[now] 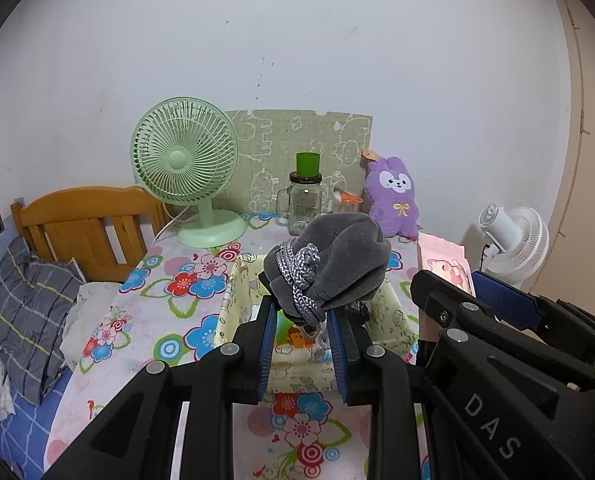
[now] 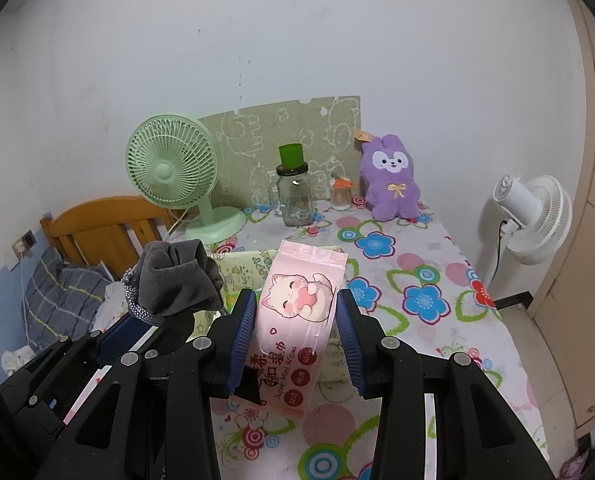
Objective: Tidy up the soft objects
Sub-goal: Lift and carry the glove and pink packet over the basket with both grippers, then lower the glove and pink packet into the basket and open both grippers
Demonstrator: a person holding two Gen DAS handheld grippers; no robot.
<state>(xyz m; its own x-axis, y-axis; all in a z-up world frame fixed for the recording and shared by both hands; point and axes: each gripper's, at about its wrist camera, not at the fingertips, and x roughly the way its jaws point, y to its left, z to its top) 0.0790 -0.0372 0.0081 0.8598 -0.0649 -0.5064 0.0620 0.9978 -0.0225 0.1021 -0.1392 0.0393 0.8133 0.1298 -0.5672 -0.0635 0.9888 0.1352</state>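
The left gripper (image 1: 302,330) is clenched on a grey drawstring pouch (image 1: 329,258), limp and light, held by its cord end above the yellow fabric bin (image 1: 393,312). The right gripper (image 2: 296,322) grasps a pink wipes pack (image 2: 297,320), probably squashy and slick, across its width. On the worktop (image 2: 417,280), at 12 o'clock stand a glass jar (image 2: 294,196) and purple plush (image 2: 391,178), well clear.

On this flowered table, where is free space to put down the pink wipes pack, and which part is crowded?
Free: the flowered cloth right of the yellow fabric bin, up to the table's right edge, and the near strip in front of the bin. Crowded: the back row along the wall, with green fan, glass jar, small toothpick pot and purple plush.
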